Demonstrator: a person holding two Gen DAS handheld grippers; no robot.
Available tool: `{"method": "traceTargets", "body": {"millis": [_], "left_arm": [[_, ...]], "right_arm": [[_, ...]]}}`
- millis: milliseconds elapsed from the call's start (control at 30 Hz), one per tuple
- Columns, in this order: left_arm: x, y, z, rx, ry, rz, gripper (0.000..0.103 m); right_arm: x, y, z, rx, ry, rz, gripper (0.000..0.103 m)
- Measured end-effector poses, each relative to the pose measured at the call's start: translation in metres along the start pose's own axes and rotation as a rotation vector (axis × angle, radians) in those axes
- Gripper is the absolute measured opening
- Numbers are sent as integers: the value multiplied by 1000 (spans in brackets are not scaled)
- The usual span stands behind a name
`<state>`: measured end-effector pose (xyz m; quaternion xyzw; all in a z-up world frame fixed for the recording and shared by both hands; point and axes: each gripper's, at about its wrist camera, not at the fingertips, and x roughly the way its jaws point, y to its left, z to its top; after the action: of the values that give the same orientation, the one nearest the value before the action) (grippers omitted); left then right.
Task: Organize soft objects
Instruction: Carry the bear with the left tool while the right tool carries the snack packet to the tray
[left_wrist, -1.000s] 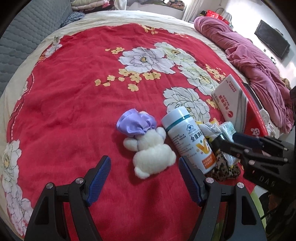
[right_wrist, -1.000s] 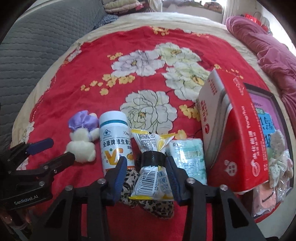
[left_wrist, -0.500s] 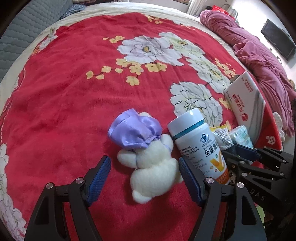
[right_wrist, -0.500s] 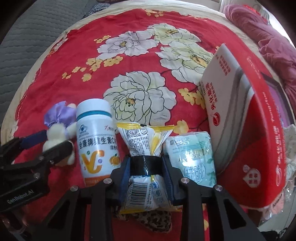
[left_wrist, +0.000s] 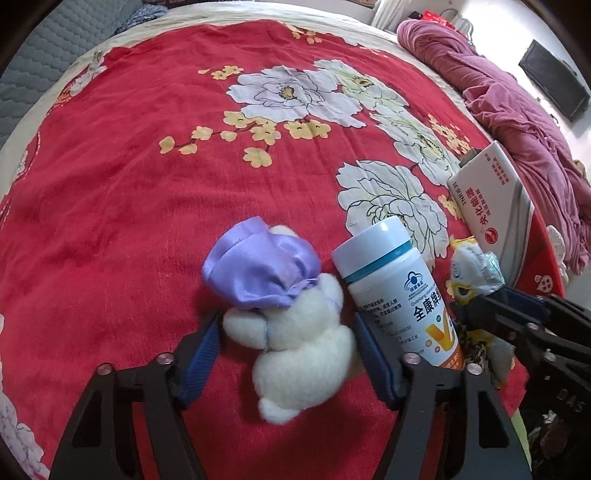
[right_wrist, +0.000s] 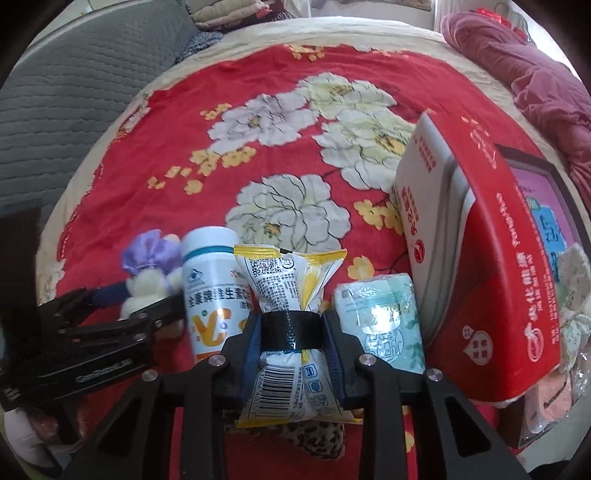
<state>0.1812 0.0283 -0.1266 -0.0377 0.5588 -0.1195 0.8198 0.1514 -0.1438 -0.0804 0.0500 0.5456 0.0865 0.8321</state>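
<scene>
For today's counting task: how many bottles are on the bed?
1. The bottle lies between the plush toy and the snack packet. Others may be hidden behind the red box.

Left gripper (left_wrist: 286, 347) angled steeply down, jaws closing about a plush toy (left_wrist: 295, 332), right gripper (right_wrist: 291, 347) beside it, likewise tilted down, jaws closing, pads pinching a snack packet (right_wrist: 291, 325) at its waist
</scene>
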Motion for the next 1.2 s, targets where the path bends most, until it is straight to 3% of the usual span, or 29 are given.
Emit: {"method": "traceTargets", "body": {"millis": [267,567,867,1033,1200], "left_arm": [[-9,1,-2,-13,-4,-14,56],[-69,-4,0,11,-111,-61,56],[-144,-52,12,94,-226,-163,56],[-178,-82,22,106,-251,-283,56],[-213,-116,26,162,-293,-312,56]], "right_arm": [[-26,1,2,15,-55,19,32],[-69,-1,2,38,-139,46,32],[-128,-15,-4,65,-249,47,32],[-170,-32,-13,94,-323,29,32],[-204,-48,-24,116,-383,19,32]]}}
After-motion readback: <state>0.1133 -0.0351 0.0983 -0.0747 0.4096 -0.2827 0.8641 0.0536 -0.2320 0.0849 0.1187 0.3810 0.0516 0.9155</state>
